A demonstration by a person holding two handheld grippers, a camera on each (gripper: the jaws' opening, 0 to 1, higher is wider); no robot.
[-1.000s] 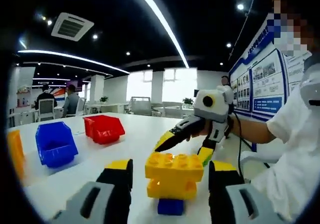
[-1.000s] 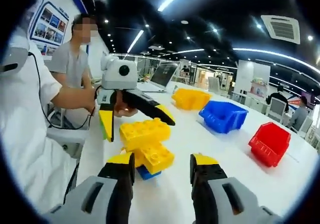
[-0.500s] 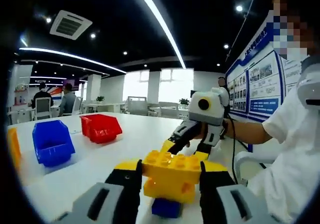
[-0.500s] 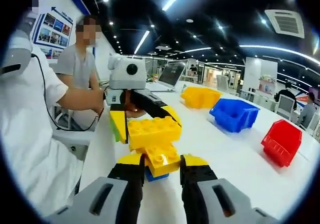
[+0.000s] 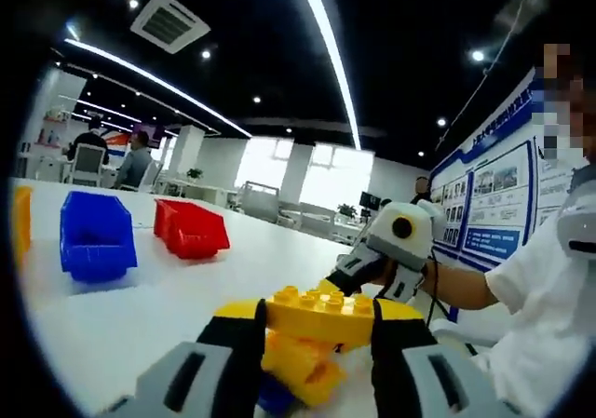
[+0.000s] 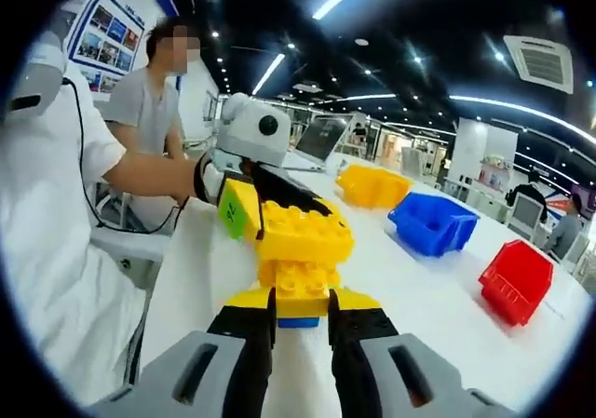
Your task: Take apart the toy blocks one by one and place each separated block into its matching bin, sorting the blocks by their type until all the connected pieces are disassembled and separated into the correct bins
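Both grippers just clamped on: left gripper [image 5: 317, 343] jaws hold the top yellow block [image 5: 318, 308], right gripper [image 6: 300, 330] jaws pinch the lower yellow block [image 6: 300, 283], stack tilted off the bench [image 5: 140, 306]. Pull-apart looks imminent.

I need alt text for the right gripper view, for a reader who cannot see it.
The right gripper is shut on the lower yellow block of a toy stack, while the left gripper grips the top yellow block. Yellow bin, blue bin and red bin stand on the white table.
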